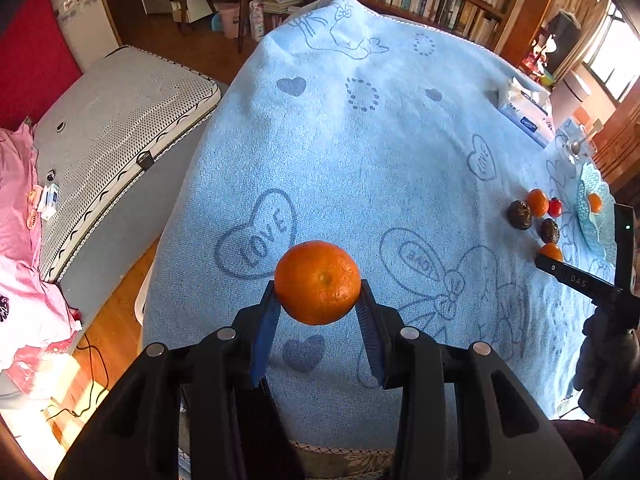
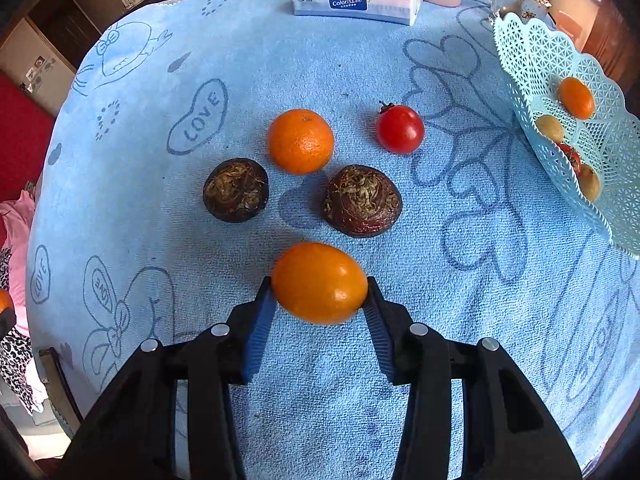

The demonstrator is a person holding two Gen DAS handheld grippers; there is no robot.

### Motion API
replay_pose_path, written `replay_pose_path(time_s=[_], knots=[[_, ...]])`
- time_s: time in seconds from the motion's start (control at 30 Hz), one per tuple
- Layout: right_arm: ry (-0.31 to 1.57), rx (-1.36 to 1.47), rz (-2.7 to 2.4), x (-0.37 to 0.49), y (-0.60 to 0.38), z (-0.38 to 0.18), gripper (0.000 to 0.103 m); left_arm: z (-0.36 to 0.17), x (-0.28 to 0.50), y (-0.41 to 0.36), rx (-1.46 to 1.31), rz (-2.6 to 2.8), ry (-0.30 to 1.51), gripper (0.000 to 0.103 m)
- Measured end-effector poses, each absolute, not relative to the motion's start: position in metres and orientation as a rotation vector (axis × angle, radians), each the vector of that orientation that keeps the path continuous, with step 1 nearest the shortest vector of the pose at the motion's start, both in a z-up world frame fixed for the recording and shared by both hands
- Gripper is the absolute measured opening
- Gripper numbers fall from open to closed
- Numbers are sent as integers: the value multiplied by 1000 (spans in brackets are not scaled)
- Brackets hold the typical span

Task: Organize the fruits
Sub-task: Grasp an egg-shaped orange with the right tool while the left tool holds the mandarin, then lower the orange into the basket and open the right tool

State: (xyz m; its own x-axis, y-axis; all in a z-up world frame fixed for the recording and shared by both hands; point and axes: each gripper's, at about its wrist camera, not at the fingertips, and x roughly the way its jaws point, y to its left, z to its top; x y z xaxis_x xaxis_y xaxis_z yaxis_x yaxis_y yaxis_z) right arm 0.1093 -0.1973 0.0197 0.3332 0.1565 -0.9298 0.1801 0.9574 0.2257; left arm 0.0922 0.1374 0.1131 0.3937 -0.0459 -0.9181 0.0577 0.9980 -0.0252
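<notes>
Left tongs (image 1: pixel 318 294): clenched on a mandarin (image 1: pixel 317 282), carried above the blue cloth (image 1: pixel 360 152).
Right tongs (image 2: pixel 320 290): my pads grip a smooth orange fruit (image 2: pixel 319 282) at both ends.
Ahead of right tongs: two dark brown fruits (image 2: pixel 235 189) (image 2: pixel 362 201), another mandarin (image 2: pixel 300 141), a red tomato (image 2: pixel 400 129).
Basket (image 2: pixel 560 60): far right of the right tongs, already holding several fruits.
Step, I judge: both pieces gripped, delivery pending.
Next: I'd carry the right fruit over the rim, then release.
</notes>
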Motion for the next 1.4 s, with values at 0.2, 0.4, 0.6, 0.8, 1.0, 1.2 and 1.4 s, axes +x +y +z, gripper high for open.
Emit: replay_pose_path(time_s=[0.2,0.4,0.6,0.8,1.0,1.2,1.4], knots=[[1248,357,6,102,-203,25,45,111,92,130,12,-69,1166,39],[1230,377,49,94,-211,39,45,113,90,114,30,-55,1157,39],[1198,379,83,88,-226,58,45,111,86,94,16,-51,1159,39],[1177,359,80,84,-255,77,46,112,82,68,-13,-54,1158,39],[1152,361,38,78,-299,90,46,114,82,30,-23,-85,1156,39],[1123,387,-31,73,-350,100,46,117,86,-11,-8,-128,1146,39],[1113,407,-103,68,-398,99,46,117,84,-40,-5,-144,1151,39]])
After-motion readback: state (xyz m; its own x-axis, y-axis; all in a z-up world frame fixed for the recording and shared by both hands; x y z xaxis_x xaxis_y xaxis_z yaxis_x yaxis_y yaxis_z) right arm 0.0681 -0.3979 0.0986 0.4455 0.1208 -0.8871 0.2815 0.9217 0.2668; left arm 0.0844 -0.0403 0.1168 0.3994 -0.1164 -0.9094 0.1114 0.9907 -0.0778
